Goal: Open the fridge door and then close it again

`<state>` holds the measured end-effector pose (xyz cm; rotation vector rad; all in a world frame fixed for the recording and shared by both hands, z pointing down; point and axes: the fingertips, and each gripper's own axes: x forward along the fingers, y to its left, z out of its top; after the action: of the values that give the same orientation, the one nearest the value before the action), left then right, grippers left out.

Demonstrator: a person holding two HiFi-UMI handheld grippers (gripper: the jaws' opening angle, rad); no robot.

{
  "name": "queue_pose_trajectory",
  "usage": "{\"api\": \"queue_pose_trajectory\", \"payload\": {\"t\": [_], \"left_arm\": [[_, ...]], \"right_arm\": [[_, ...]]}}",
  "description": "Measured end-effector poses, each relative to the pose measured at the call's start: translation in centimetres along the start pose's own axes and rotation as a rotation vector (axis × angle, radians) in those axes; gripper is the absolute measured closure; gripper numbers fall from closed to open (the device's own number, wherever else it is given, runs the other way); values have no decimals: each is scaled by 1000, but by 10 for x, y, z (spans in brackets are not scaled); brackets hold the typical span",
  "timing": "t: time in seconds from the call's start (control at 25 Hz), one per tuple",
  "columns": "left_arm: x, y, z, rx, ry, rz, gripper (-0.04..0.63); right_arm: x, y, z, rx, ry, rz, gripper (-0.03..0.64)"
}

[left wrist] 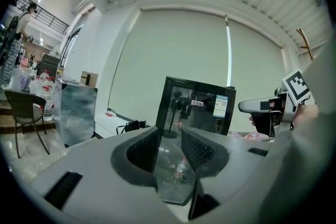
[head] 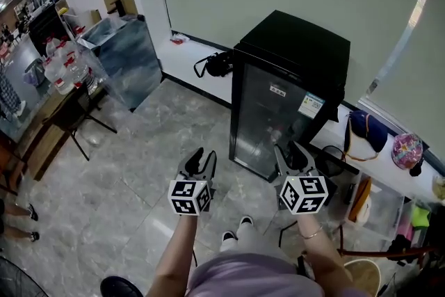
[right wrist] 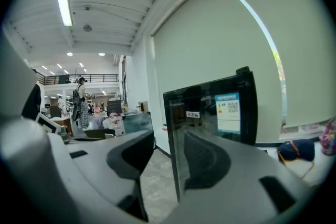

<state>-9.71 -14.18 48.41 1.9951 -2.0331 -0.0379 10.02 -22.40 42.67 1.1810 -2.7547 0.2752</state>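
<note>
text: none legible | fridge door [head: 272,123]: blue label [head: 311,106], white sticker [head: 278,90], print too small

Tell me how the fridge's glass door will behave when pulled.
The glass door looks like one rigid panel, so it should swing without flexing. Its glossy face is probably slippery. The fridge is small and stands free on smooth floor tiles, so a hard pull might shift it.

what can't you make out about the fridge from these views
Inside the fridge: head view, reflections on the glass door blur the contents.
Print on the door sticker: too small in every view.
Any door handle: none distinguishable on the dark frame in any view.
Fridge's base: right gripper view, hidden behind the right gripper itself.
</note>
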Motion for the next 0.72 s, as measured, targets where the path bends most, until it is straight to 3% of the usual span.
{"api": "queue_pose_trajectory", "payload": {"t": [0.72], "left_arm": [[158,17,5,55,74,-56,438]], "right_arm": [[87,-19,78,-102,-110,100,442]]}}
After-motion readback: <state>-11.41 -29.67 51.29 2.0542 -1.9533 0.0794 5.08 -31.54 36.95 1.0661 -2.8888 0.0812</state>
